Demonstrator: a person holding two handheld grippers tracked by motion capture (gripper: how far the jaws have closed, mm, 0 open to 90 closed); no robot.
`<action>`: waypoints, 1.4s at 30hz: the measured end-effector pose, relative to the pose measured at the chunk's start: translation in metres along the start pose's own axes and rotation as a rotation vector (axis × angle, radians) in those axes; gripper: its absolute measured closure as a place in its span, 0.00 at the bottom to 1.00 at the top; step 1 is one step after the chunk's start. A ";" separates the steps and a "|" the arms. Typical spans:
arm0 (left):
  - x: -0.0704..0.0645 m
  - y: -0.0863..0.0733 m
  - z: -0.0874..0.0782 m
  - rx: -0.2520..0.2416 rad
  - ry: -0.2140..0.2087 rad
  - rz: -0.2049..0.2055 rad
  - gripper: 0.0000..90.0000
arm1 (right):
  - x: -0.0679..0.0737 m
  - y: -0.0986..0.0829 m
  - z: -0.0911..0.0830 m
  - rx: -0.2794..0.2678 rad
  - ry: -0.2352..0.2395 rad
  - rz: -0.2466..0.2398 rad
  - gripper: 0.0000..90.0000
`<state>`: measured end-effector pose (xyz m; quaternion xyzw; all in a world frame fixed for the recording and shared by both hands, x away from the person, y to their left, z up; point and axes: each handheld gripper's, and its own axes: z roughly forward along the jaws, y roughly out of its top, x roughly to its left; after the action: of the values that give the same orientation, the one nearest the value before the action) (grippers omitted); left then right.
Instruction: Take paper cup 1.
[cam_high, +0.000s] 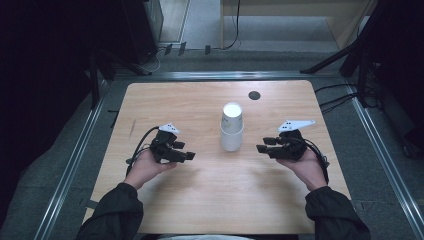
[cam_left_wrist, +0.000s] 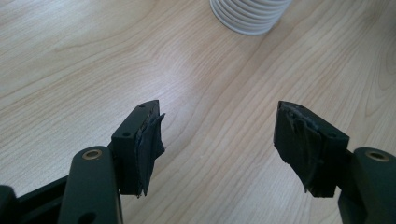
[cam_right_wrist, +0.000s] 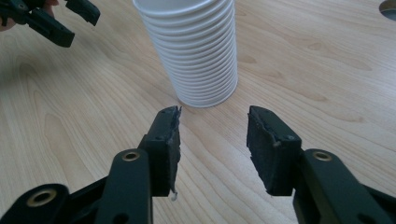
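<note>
Cups (cam_high: 232, 127), a white stack standing mouth-down at the middle of the table (cam_high: 150, 105), look untouched: every one is nested, none lies apart, so by my judgement the work on them has not begun and all of it is left.

At the left, the left gripper (cam_high: 187, 156) is held low over the wood in the person's left hand (cam_high: 146, 167), pointing inward toward the stack and well short of it. Its jaws are spread wide and hold nothing; in the left gripper view the stack's base (cam_left_wrist: 250, 16) sits far ahead of them.

At the right, the right gripper (cam_high: 260, 148), cradled in the right hand (cam_high: 307, 167), mirrors that pose and points back at the stack. Its jaws are parted and hold nothing, with the cups (cam_right_wrist: 194, 51) standing just beyond the tips.
</note>
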<state>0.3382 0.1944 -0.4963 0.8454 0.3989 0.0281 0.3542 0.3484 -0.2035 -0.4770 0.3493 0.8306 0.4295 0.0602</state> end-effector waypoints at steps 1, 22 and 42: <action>-0.001 0.000 -0.001 -0.007 -0.005 0.003 0.36 | -0.001 0.000 0.000 -0.004 0.002 0.003 0.62; 0.004 0.002 -0.005 -0.029 -0.027 0.049 0.39 | 0.000 -0.011 -0.002 0.043 -0.001 -0.033 0.55; 0.007 -0.002 -0.018 -0.044 -0.040 0.016 0.36 | -0.001 0.019 -0.011 0.009 0.079 -0.068 0.44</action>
<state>0.3360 0.2108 -0.4861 0.8409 0.3841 0.0229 0.3805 0.3546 -0.2036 -0.4561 0.3041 0.8457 0.4367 0.0403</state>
